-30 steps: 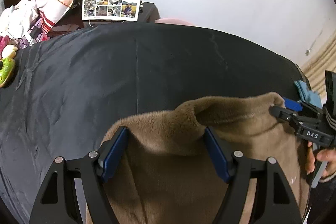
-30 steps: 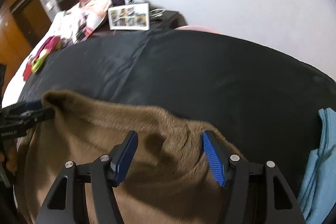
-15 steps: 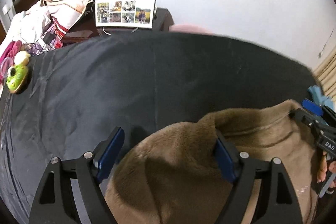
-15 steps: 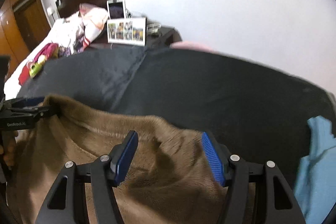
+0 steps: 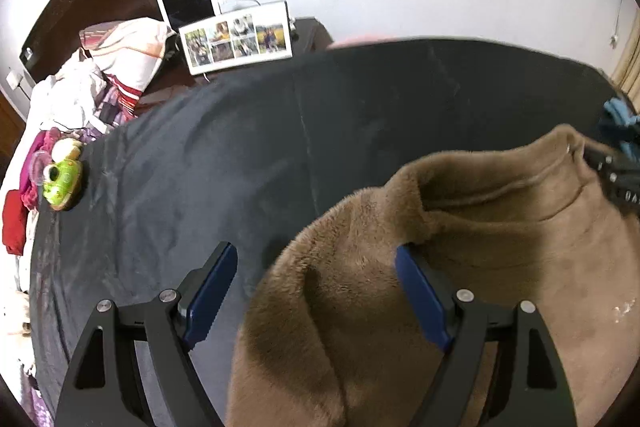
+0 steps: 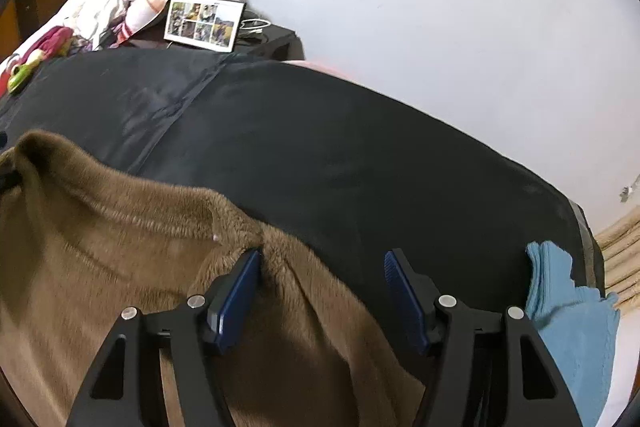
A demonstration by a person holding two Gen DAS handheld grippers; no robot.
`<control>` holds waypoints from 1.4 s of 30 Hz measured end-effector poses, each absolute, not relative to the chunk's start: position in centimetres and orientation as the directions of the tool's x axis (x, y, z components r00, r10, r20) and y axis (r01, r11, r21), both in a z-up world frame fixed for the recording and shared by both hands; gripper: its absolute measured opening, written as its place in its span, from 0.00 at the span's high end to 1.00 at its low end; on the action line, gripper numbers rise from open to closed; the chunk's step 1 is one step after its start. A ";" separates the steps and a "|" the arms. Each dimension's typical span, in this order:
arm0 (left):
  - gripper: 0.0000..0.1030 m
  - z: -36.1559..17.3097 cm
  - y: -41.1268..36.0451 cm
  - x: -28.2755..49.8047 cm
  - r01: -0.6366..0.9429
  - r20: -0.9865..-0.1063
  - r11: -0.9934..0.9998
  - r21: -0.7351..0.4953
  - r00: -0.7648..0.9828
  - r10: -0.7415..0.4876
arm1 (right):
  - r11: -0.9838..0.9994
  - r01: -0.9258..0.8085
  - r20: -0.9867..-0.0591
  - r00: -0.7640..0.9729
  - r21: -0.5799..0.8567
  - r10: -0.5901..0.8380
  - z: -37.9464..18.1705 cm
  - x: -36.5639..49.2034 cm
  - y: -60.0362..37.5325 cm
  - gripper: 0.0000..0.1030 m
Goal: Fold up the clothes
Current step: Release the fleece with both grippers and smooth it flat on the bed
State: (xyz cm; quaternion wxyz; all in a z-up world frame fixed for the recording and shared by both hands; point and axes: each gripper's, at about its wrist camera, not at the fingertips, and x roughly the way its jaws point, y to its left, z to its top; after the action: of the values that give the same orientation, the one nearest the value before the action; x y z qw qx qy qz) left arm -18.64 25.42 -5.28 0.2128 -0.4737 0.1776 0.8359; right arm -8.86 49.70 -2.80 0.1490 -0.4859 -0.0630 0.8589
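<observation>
since a second ago your left gripper has been opening; its left pad now stands clear of the brown fleece garment, jaws wide, a fold loose between them. your right gripper sits at a middling gap; only its left pad touches the fleece edge, which has slid leftwards. the fleece lies on the black bedsheet, beside folded light blue cloth. only "da" reads on the far gripper.
</observation>
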 end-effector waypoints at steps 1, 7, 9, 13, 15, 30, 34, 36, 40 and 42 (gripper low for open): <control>0.17 -5.5 25.5 -18.8 -0.523 -0.869 -0.847 0.091 -0.458 0.189 | -0.943 -0.202 -0.809 -0.487 -0.263 0.330 -2.9 -9.0 49.6 0.37; 0.17 -5.4 25.0 -19.3 -0.502 -0.878 -0.863 0.060 -0.437 0.193 | -0.944 -0.234 -0.799 -0.509 -0.231 0.322 -3.3 -8.6 49.9 0.34; 0.17 -4.8 24.5 -19.1 -0.488 -0.877 -0.871 0.056 -0.441 0.191 | -0.950 -0.235 -0.800 -0.519 -0.205 0.301 -3.3 -8.3 50.0 0.34; 0.17 -2.1 21.5 -17.8 -0.476 -0.854 -0.879 0.017 -0.464 0.235 | -0.952 -0.273 -0.769 -0.577 -0.136 0.275 -0.5 -5.5 49.8 0.34; 0.17 -0.7 19.5 -16.8 -0.469 -0.845 -0.883 -0.015 -0.466 0.262 | -0.959 -0.265 -0.756 -0.605 -0.102 0.248 1.0 -4.2 49.0 0.32; 0.10 1.4 5.7 -1.0 -0.519 -0.822 -0.834 -0.187 -0.381 0.422 | -0.993 0.017 -0.783 -0.617 -0.116 0.081 0.0 7.4 35.7 0.32; 0.05 0.6 5.8 3.4 -0.576 -0.826 -0.802 -0.160 -0.366 0.428 | -0.995 0.002 -0.804 -0.590 -0.097 0.077 -1.8 9.0 35.1 0.32; 0.04 0.1 6.3 5.0 -0.592 -0.831 -0.795 -0.128 -0.373 0.412 | -0.997 -0.019 -0.814 -0.576 -0.072 0.070 -2.6 9.2 35.6 0.32; 0.04 -0.8 7.4 7.2 -0.603 -0.827 -0.798 -0.028 -0.434 0.357 | -0.998 -0.050 -0.823 -0.564 -0.042 0.063 -3.6 10.1 36.2 0.32; 0.04 -1.1 7.7 7.6 -0.597 -0.823 -0.803 -0.002 -0.455 0.340 | -0.997 -0.059 -0.822 -0.565 -0.049 0.074 -3.8 10.5 36.2 0.32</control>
State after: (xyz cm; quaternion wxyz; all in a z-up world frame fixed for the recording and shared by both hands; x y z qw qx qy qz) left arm 7.60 7.74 -1.13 0.2787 -0.4413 0.1451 0.8405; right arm 10.49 36.18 -3.76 0.0376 -0.4647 -0.0082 0.8846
